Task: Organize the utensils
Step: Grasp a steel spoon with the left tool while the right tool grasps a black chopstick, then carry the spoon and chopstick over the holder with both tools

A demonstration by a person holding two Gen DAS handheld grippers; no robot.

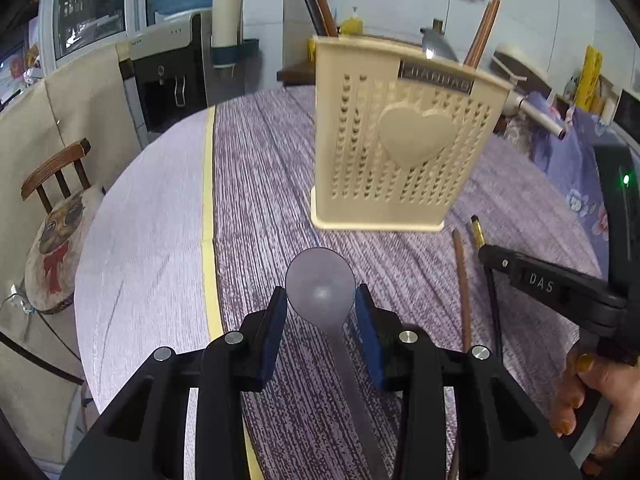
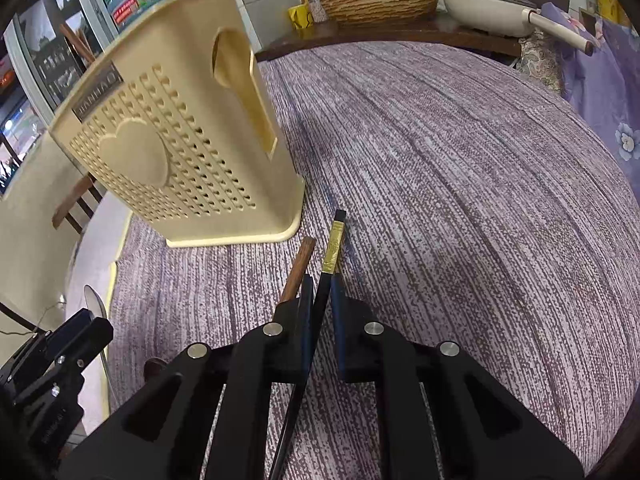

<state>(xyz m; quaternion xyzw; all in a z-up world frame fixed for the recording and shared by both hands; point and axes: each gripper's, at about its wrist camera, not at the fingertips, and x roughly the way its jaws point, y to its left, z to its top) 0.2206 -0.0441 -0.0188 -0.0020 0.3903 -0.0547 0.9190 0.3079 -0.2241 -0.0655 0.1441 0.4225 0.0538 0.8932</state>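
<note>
- My left gripper point(image 1: 320, 296) sits closest in the left wrist view, its jaws clamped on the bowl of a grey spoon point(image 1: 320, 280); the blue pads point(image 1: 276, 332) press on both sides and the handle runs back under the gripper.
- The spoon's bowl pokes out just past the fingertips, above the tabletop point(image 1: 260, 184), which is covered in a purple streaked cloth.
- My right gripper point(image 2: 322, 292) has its jaws drawn together on a black chopstick point(image 2: 334, 246) with a gold band near its end; the stick runs between the pads and out past them.
- Just beside it, on its left in the right wrist view, a brown wooden chopstick point(image 2: 298, 268) lies outside the left finger, not between the pads; I cannot tell whether it touches the finger.
- In the left wrist view the same two sticks show to the right of my spoon, with the right gripper's black body and the hand point(image 1: 592, 392) holding it at the frame edge.
- Farther out stands the cream utensil holder point(image 1: 396, 148), upright on the tabletop, perforated, with a raised heart on its face; brown chopsticks and a metal spoon already stand in it.
- Beyond the tabletop's far edge I see a woven basket point(image 2: 378, 0) and a white pan point(image 2: 488, 12) on a dark counter.
- Off to the left stands a wooden chair point(image 1: 56, 200) with a printed cushion.
</note>
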